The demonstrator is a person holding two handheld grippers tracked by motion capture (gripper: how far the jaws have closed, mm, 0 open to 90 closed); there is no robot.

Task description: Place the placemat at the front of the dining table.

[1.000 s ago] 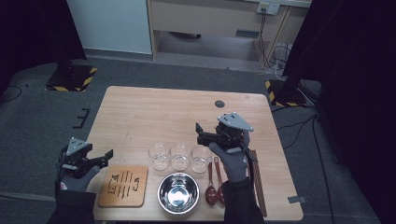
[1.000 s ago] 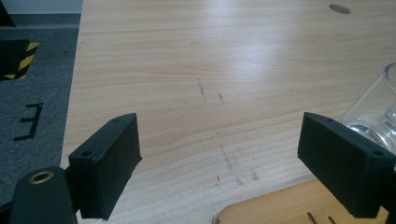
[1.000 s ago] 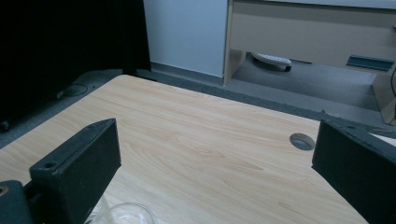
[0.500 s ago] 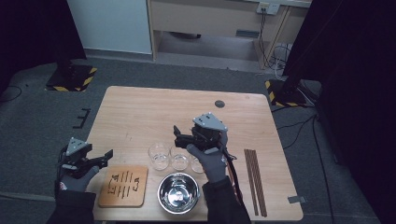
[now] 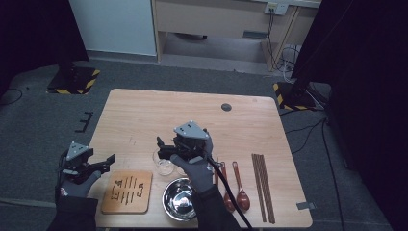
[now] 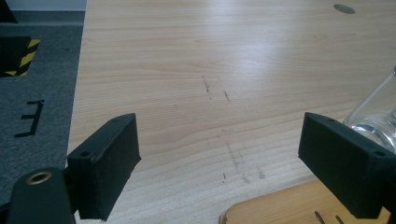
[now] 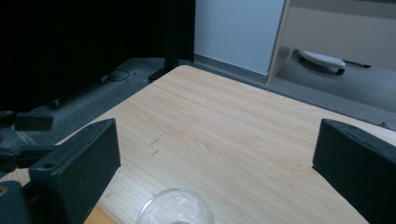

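Note:
My right gripper [image 5: 161, 148] hangs open over the row of clear glasses, pointing left. One glass [image 5: 163, 164] sits just below its jaws, and its rim [image 7: 175, 207] lies low between the wide black jaws of the right gripper [image 7: 217, 156]. The gloved hand covers the other glasses. My left gripper [image 5: 105, 162] stands open at the table's left edge, above the wooden board [image 5: 127, 191]. Nothing lies between the jaws of the left gripper [image 6: 224, 154]; a glass [image 6: 378, 116] stands just beyond its right jaw.
A steel bowl [image 5: 180, 197] sits near the front edge beside the wooden board. Two dark red spoons [image 5: 234, 190] and a set of brown chopsticks [image 5: 262, 185] lie to the right. The far half of the table [image 5: 192, 110] is bare wood with a small dark disc [image 5: 226, 107].
My right gripper has moved left along the row of glasses, uncovering the spoons and chopsticks and covering the right-hand glasses. The left gripper has kept still.

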